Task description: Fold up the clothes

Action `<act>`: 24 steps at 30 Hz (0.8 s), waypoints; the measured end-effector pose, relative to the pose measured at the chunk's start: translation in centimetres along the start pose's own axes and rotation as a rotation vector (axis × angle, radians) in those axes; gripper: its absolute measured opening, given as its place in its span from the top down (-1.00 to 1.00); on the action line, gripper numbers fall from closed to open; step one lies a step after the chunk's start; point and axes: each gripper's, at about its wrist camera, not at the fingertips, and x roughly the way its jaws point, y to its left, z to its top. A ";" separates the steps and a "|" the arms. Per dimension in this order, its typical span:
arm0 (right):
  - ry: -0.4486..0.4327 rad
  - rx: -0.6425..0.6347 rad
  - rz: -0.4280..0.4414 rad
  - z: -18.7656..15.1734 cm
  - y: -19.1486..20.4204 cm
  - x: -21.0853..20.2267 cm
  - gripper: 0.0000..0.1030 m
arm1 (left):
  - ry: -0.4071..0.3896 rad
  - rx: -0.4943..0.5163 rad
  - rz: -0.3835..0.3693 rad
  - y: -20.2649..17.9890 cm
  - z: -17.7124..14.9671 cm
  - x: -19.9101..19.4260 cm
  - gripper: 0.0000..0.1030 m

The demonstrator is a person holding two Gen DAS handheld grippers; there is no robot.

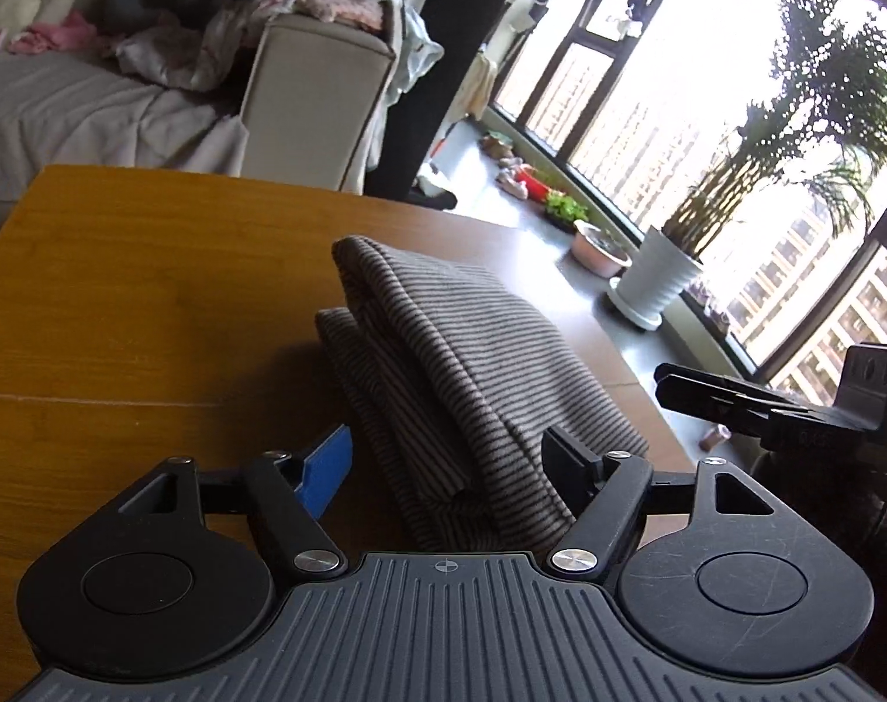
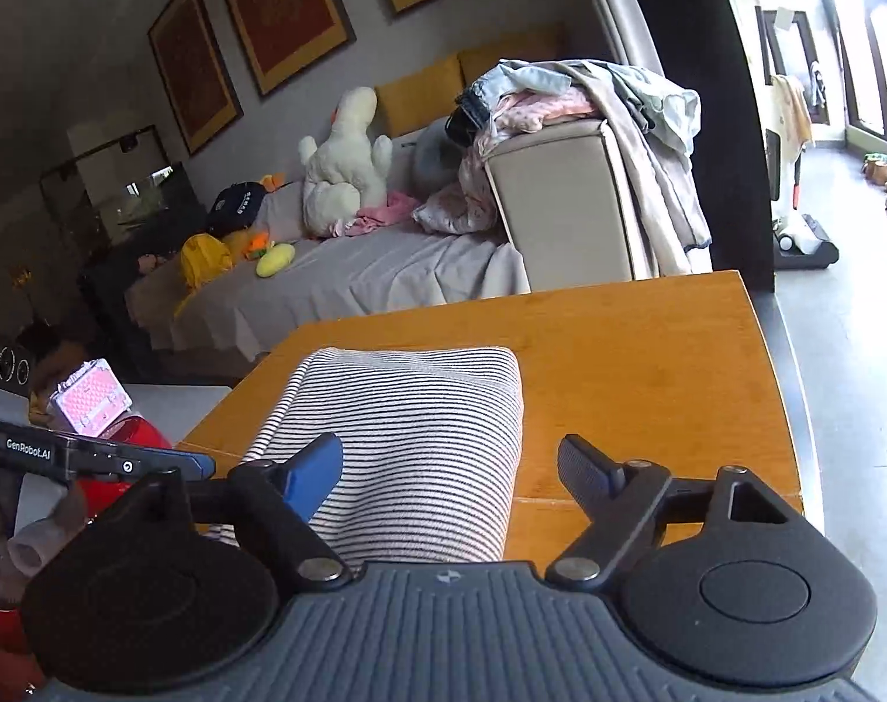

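Folded striped garment [image 2: 408,444] lies on wooden table [image 2: 648,362].

One striped garment [image 2: 408,444] on the one wooden counter [image 2: 648,362]. Two grippers, the left gripper [image 1: 446,456] and the right gripper [image 2: 452,468]. Three framed pictures [image 2: 279,6] on the wall, one white plush toy [image 2: 344,164], one potted palm [image 1: 659,275].

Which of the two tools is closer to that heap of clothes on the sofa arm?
Hard to say. Both the left tool and right tool sit open over the striped garment, far from the clothes heap.
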 end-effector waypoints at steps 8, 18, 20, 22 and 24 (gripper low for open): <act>-0.055 -0.292 -0.083 -3.6 4.3 -1.5 -0.59 | 0.029 0.019 0.025 -0.8 -1.2 2.5 -0.33; -0.002 -0.313 -0.140 -6.8 4.8 -0.6 0.51 | 0.010 -0.023 0.021 2.0 -2.7 0.9 0.09; -0.047 -0.332 -0.090 -6.0 6.2 -1.2 0.61 | 0.037 -0.012 -0.001 1.5 -3.2 1.8 0.20; -0.067 -0.360 -0.004 -5.2 7.4 -2.0 0.67 | 0.060 0.000 -0.018 0.9 -3.6 2.6 0.32; -0.040 -0.394 0.033 -5.0 8.5 -2.0 0.76 | 0.060 0.028 -0.019 0.2 -3.8 3.2 0.29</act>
